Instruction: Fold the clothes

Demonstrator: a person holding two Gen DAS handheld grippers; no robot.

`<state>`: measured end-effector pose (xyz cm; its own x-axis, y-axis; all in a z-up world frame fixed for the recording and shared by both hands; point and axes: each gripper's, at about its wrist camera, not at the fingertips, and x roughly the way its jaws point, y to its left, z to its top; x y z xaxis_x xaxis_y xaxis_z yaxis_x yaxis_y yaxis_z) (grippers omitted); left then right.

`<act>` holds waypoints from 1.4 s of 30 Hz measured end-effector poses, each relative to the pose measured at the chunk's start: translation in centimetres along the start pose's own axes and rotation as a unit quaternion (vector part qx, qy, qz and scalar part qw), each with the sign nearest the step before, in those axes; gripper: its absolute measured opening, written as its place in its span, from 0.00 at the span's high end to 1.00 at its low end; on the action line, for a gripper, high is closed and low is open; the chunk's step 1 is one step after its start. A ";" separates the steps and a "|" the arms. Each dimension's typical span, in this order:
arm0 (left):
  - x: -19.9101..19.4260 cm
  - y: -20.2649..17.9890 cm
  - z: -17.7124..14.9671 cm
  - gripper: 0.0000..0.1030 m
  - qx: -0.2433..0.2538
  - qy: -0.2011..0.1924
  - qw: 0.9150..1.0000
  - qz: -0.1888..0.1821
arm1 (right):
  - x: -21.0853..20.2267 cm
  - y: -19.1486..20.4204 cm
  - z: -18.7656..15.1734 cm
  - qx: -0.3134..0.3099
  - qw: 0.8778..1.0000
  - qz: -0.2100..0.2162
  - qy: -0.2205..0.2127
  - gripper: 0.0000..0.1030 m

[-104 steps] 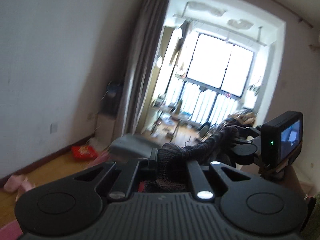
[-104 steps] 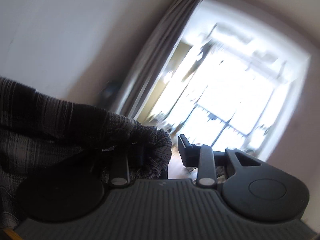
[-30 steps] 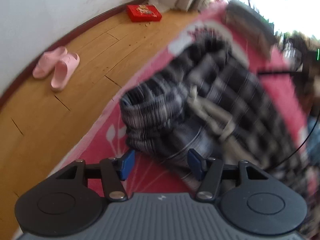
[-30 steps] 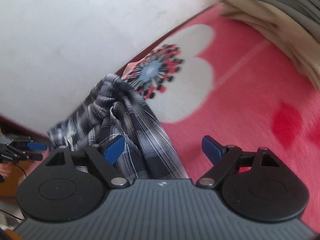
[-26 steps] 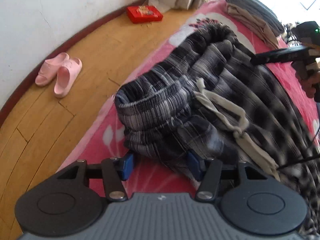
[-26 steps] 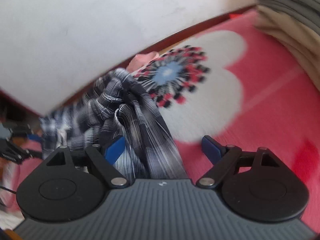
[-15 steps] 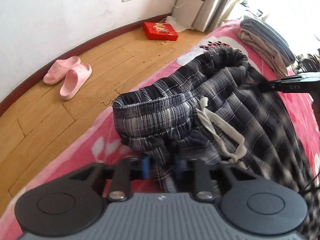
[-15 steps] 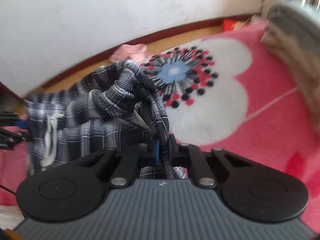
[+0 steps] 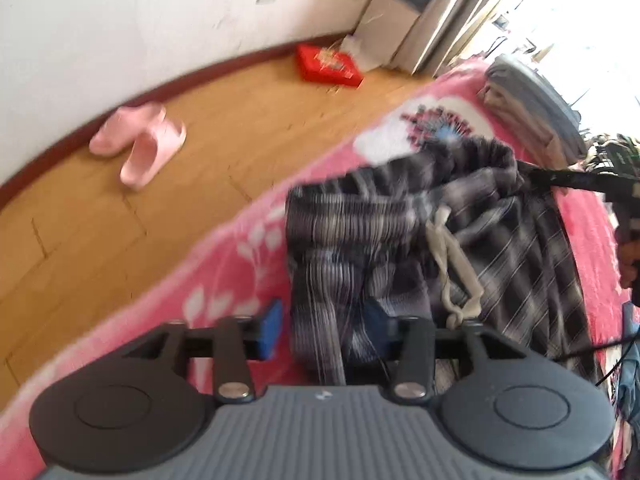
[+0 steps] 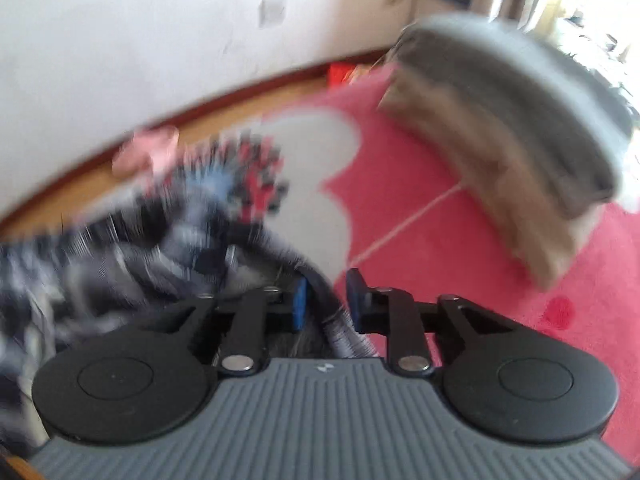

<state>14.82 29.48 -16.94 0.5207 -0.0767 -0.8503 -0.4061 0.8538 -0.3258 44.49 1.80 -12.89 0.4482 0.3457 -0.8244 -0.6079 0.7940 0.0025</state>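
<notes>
1. Far left of the left wrist view: bare wooden floor (image 9: 100,216) with a pair of pink slippers (image 9: 138,146). Not part of the job. The work surface is the pink blanket (image 9: 224,256) over the bed.

2. My left gripper (image 9: 324,326) has just been opening; its jaws stand about half apart. A bunched fold of the checked trousers (image 9: 400,240) lies between the blue pads (image 9: 270,328), but I see a gap on the left side, so I judge it is not pinched.

3. The trousers lie crumpled on the blanket, waistband end toward me, with a pale drawstring (image 9: 448,264) trailing over the cloth.

4. Handling, my judgement: light, soft woven cloth, no stiffness. It will sag and drag when lifted, and it can slip from a shallow bite. The ribbed waistband looks thickest, so I would grip there, at its two outer corners, not on the drawstring.

5. My right gripper (image 10: 326,304) has also just been opening, and the jaws are a little apart. A strip of the trousers (image 10: 120,264) runs through the gap. The picture is blurred, but the pads do not seem to press on it.

6. Further right: a stack of folded clothes (image 10: 520,152) sits on the blanket, well apart from the trousers.
</notes>
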 end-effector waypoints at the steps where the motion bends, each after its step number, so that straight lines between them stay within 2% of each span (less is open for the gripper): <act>1: 0.1 0.1 0.1 0.48 0.000 -0.002 1.000 -0.005 | -0.7 -0.2 0.1 0.034 0.999 0.022 0.005 0.68; 2: 0.4 0.1 0.2 0.48 -0.001 0.000 1.000 -0.008 | -1.1 -0.4 0.1 0.074 0.996 0.056 0.019 0.66; 3: 0.7 0.2 0.4 0.48 -0.005 0.003 1.000 -0.010 | -1.5 -0.6 0.0 0.114 0.989 0.088 0.032 0.56; 4: 1.2 0.2 0.5 0.48 -0.008 0.004 1.000 -0.011 | -1.9 -0.9 0.0 0.153 0.980 0.121 0.045 0.51; 6: 1.9 0.0 0.7 0.49 -0.007 -0.003 1.000 -0.004 | -1.0 -0.8 -0.4 0.241 0.951 0.175 0.087 0.50; 8: 2.6 -0.2 0.9 0.50 -0.004 -0.011 1.000 0.003 | 0.0 -0.8 -1.0 0.326 0.917 0.203 0.112 0.50; 9: 2.8 -0.3 1.0 0.52 -0.001 -0.014 1.000 0.008 | 0.6 -0.8 -1.2 0.349 0.907 0.201 0.118 0.49; 11: 3.2 -0.5 1.1 0.59 0.004 -0.020 1.000 0.015 | 1.8 -0.6 -1.5 0.380 0.898 0.184 0.127 0.48; 13: 3.2 -0.9 1.1 0.69 0.015 -0.027 0.999 0.017 | 3.0 -0.4 -1.8 0.410 0.886 0.167 0.135 0.48; 15: 2.8 -1.5 0.8 0.74 0.032 -0.034 0.999 0.016 | 3.8 -0.6 -1.7 0.429 0.885 0.128 0.129 0.48; 18: 2.4 -2.1 0.5 0.74 0.050 -0.041 0.998 0.012 | 5.2 -1.1 -1.3 0.452 0.877 0.104 0.124 0.46; 21: 2.5 -2.3 0.5 0.74 0.059 -0.041 0.997 0.011 | 5.8 -0.1 -1.0 0.433 0.889 0.085 0.125 0.46; 23: 2.6 -2.3 0.6 0.72 0.062 -0.041 0.997 0.009 | 5.6 0.5 -0.1 0.398 0.907 0.074 0.120 0.55; 24: 2.7 -2.3 0.7 0.70 0.061 -0.041 0.997 0.006 | 5.3 0.8 0.3 0.376 0.917 0.068 0.116 0.64; 25: 2.7 -2.3 0.7 0.69 0.061 -0.042 0.997 0.005 | 5.1 1.0 0.6 0.366 0.921 0.065 0.116 0.66; 29: 2.7 -2.8 0.4 0.68 0.074 -0.046 0.996 0.005 | 4.5 1.4 1.4 0.365 0.920 0.073 0.126 0.64; 34: 3.0 -2.9 0.3 0.65 0.075 -0.046 0.996 0.008 | 6.4 2.2 1.4 0.348 0.926 0.055 0.137 0.61; 35: 2.9 -2.9 0.4 0.65 0.073 -0.048 0.996 0.007 | 6.7 2.4 1.3 0.341 0.929 0.051 0.135 0.64; 37: 2.7 -2.7 0.5 0.65 0.067 -0.051 0.996 0.006 | 5.7 2.4 1.3 0.331 0.935 0.051 0.117 0.88; 42: 2.1 -2.4 1.0 0.65 0.058 -0.057 0.997 -0.003 | 2.2 2.1 1.8 0.327 0.940 0.086 0.054 0.90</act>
<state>17.58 27.80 -17.53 0.6082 -0.0281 -0.7933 -0.3162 0.9081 -0.2746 45.42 5.10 -13.69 0.2885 0.4729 -0.8326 -0.1177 0.8804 0.4593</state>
